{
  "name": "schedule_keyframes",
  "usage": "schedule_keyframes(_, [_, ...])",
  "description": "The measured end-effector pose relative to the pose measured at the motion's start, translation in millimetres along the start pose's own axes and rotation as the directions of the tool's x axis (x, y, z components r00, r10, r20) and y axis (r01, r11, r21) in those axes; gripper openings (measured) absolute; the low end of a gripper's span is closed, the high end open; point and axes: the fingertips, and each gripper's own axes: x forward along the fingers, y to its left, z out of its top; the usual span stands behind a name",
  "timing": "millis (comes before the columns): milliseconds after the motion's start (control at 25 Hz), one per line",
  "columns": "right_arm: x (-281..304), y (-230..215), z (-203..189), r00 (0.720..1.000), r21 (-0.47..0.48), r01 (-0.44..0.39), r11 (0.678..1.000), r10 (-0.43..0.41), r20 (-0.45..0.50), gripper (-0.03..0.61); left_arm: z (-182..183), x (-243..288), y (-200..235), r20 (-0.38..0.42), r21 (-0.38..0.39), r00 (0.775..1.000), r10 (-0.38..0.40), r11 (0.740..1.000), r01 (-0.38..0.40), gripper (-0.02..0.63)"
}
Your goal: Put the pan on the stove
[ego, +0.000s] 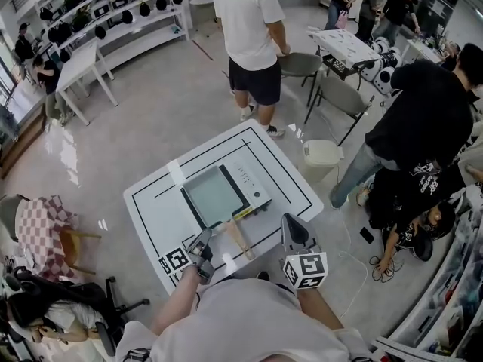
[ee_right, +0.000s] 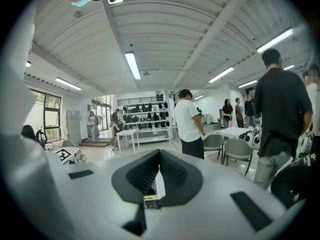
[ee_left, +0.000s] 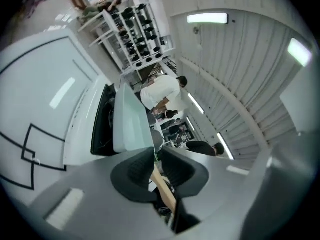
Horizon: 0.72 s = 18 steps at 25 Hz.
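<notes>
A square pale-green pan [ego: 213,194] sits on the white stove [ego: 255,188] in the middle of the table. Its wooden handle [ego: 238,237] points toward the table's near edge. My left gripper [ego: 207,240] is at that handle. In the left gripper view the handle [ee_left: 165,188] runs between the two pads of the left gripper [ee_left: 156,160], which are closed on it. Beyond them are the pan [ee_left: 129,119] and the stove's black top [ee_left: 101,121]. My right gripper [ego: 293,228] hovers right of the handle, off the table's near corner. In its own view the right gripper [ee_right: 159,156] is shut and empty.
The white table [ego: 151,202] has black lines. A person in a white shirt [ego: 249,29] stands beyond it. A person in black [ego: 423,119], grey chairs [ego: 343,96] and a white bin [ego: 323,155] are on the right. A checkered chair [ego: 41,225] is at left.
</notes>
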Motion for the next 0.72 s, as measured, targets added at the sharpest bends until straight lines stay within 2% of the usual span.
schedule_keyframes(80, [0.6, 2.1, 1.0, 1.0, 0.001, -0.006, 1.0, 0.006, 0.003, 0.009, 14.0, -5.2, -19.8, 0.057, 0.122, 0.998, -0.006, 0.992, -0.001, 0.016])
schedule_keyframes(120, [0.9, 2.8, 1.5, 1.0, 0.001, -0.009, 1.0, 0.009, 0.004, 0.009, 20.5, -6.8, -30.9, 0.082, 0.189, 0.997, -0.016, 0.982, 0.0, 0.011])
schedule_keyframes(200, [1.4, 4.0, 3.1, 1.0, 0.0, -0.013, 1.0, 0.013, 0.008, 0.009, 32.4, -8.6, -53.2, 0.119, 0.327, 0.992, -0.037, 0.945, -0.004, 0.011])
schedule_keyframes(240, [1.3, 4.5, 4.4, 1.0, -0.001, -0.014, 1.0, 0.014, 0.011, 0.009, 37.6, -9.0, -64.8, 0.132, 0.397, 0.99, -0.044, 0.918, -0.012, 0.011])
schedule_keyframes(320, [-0.3, 4.6, 7.7, 1.0, -0.002, -0.013, 1.0, 0.014, 0.02, 0.009, 46.3, -9.2, -87.3, 0.157, 0.533, 0.987, -0.044, 0.845, -0.047, 0.011])
schedule_keyframes(400, [-2.3, 3.1, 11.7, 0.999, -0.003, -0.009, 1.0, 0.009, 0.031, 0.009, 53.7, -8.5, -105.9, 0.188, 0.647, 0.982, -0.025, 0.755, -0.105, 0.01])
schedule_keyframes(480, [-3.2, 0.9, 15.9, 0.999, -0.006, -0.004, 1.0, 0.004, 0.042, 0.009, 59.0, -6.0, -119.8, 0.211, 0.731, 0.977, -0.006, 0.664, -0.154, 0.011])
schedule_keyframes(560, [-3.5, -1.3, 19.6, 0.999, -0.007, -0.001, 1.0, 0.001, 0.052, 0.009, 58.6, -1.7, -130.3, 0.208, 0.797, 0.978, 0.0, 0.58, -0.17, 0.011])
schedule_keyframes(640, [-3.9, -3.1, 22.8, 0.998, -0.01, 0.005, 1.0, -0.004, 0.059, 0.009, 55.1, 2.4, -139.4, 0.197, 0.843, 0.98, -0.004, 0.511, -0.167, 0.011])
schedule_keyframes(720, [-3.5, -4.8, 24.5, 0.998, -0.012, 0.011, 1.0, -0.01, 0.063, 0.009, 52.2, 4.7, -146.0, 0.195, 0.867, 0.981, -0.011, 0.47, -0.167, 0.011])
